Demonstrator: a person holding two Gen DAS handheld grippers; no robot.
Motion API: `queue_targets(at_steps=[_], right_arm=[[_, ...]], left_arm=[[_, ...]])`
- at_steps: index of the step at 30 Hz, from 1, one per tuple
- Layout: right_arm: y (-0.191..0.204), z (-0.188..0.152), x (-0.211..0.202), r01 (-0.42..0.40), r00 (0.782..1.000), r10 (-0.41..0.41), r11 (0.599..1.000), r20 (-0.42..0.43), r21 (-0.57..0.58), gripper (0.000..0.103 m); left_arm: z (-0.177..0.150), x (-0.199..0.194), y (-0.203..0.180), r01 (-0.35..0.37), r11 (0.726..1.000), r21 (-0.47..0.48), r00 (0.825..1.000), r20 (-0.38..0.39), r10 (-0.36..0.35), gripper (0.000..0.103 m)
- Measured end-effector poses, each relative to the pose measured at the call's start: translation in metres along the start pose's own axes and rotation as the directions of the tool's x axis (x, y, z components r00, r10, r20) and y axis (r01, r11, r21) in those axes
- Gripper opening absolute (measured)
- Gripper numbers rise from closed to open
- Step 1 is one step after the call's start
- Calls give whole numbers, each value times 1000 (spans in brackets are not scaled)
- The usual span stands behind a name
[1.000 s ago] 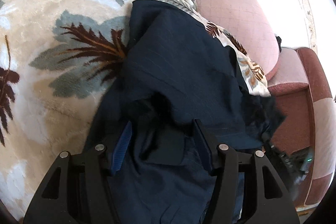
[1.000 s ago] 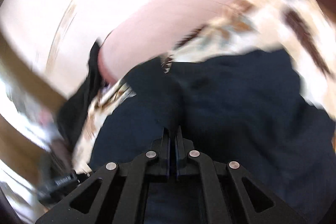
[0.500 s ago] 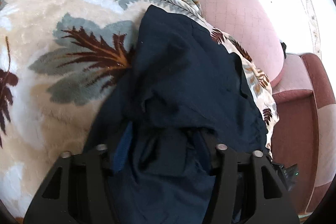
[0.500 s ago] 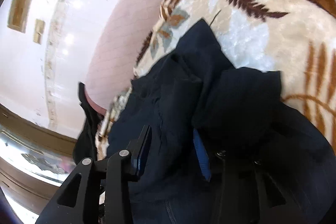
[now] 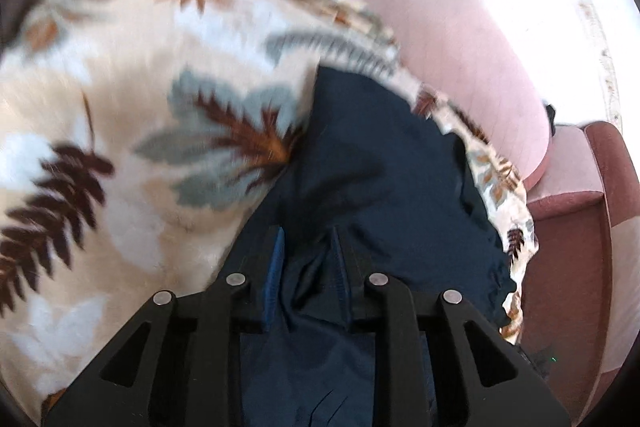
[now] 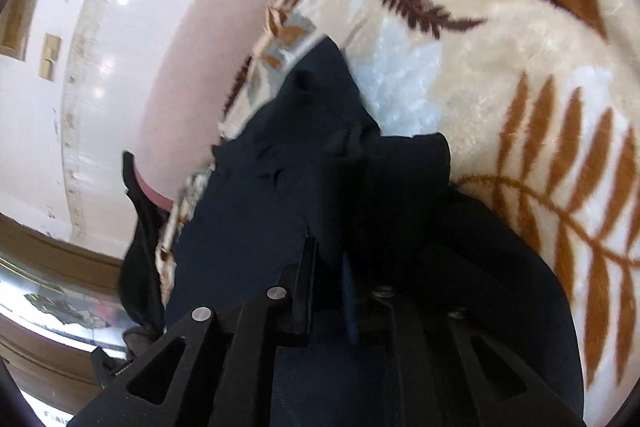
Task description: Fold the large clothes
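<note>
**Jaws working one navy garment**

Left gripper jaws are closing with navy cloth bunched between them; right gripper jaws are opening, cloth between them too. One dark navy garment is lying rumpled on one leaf-print blanket. Only the left view is showing the pink sofa's armrest.

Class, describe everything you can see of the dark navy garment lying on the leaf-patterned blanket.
The dark navy garment is a thin, matte woven cloth, crumpled and partly folded over itself in loose layers. It lies on the cream leaf-patterned plush blanket, near the blanket's edge by a pink sofa cushion. Its folds sit between the closing left gripper and the opening right gripper.
</note>
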State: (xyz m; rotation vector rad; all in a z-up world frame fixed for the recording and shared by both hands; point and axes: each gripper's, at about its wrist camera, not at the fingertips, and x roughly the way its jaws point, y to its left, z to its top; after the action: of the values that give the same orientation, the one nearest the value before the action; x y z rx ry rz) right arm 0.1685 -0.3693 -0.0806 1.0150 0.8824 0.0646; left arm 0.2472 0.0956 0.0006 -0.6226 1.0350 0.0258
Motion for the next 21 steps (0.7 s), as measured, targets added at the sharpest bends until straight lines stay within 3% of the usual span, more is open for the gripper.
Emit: queue_targets(at_steps=[1, 2, 3, 5, 6, 7, 8, 9, 12, 14, 17, 19, 21], right_arm=[[1, 0, -1, -15, 1000, 15, 1000, 0, 5, 28], [2, 1, 1, -27, 1000, 27, 1000, -8, 11, 32], [3, 2, 3, -22, 1000, 22, 1000, -11, 12, 34], [4, 6, 8, -9, 1000, 9, 1000, -20, 10, 34], [5, 7, 10, -4, 1000, 4, 1000, -22, 5, 31], [6, 6, 13, 9, 1000, -9, 1000, -27, -5, 28], [5, 4, 14, 41, 998, -41, 999, -38, -16, 25], [4, 1, 15, 78, 995, -79, 997, -57, -18, 23], [6, -2, 5, 110, 992, -111, 994, -63, -13, 25], [12, -6, -15, 118, 993, -118, 993, 4, -28, 30], [27, -11, -39, 25, 992, -15, 996, 122, -82, 30], [34, -14, -31, -3, 995, 16, 991, 99, -132, 30], [35, -17, -12, 3, 999, 5, 988, 45, -156, 30]], left_arm=[[2, -3, -7, 10, 1000, 26, 1000, 27, -10, 27], [3, -3, -15, 20, 997, 69, 999, 42, -23, 40], [3, 1, -20, 23, 995, 92, 999, 43, -27, 46], [-1, 20, -27, 34, 990, 135, 999, 30, -39, 47], [-1, 30, -29, 8, 988, 152, 1000, 20, -11, 47], [-3, 45, -32, -58, 982, 180, 998, -3, 59, 47], [-6, 67, -30, -151, 964, 221, 985, -49, 165, 47], [-7, 77, -28, -176, 956, 233, 977, -77, 199, 47], [-7, 69, -33, -185, 949, 256, 977, -54, 205, 47], [-7, 58, -38, -167, 951, 259, 981, -51, 186, 46], [-14, 47, -49, -135, 954, 268, 987, -49, 154, 46], [-23, 46, -60, -164, 938, 305, 984, -19, 178, 49], [-33, 56, -69, -213, 904, 371, 973, 1, 229, 54]])
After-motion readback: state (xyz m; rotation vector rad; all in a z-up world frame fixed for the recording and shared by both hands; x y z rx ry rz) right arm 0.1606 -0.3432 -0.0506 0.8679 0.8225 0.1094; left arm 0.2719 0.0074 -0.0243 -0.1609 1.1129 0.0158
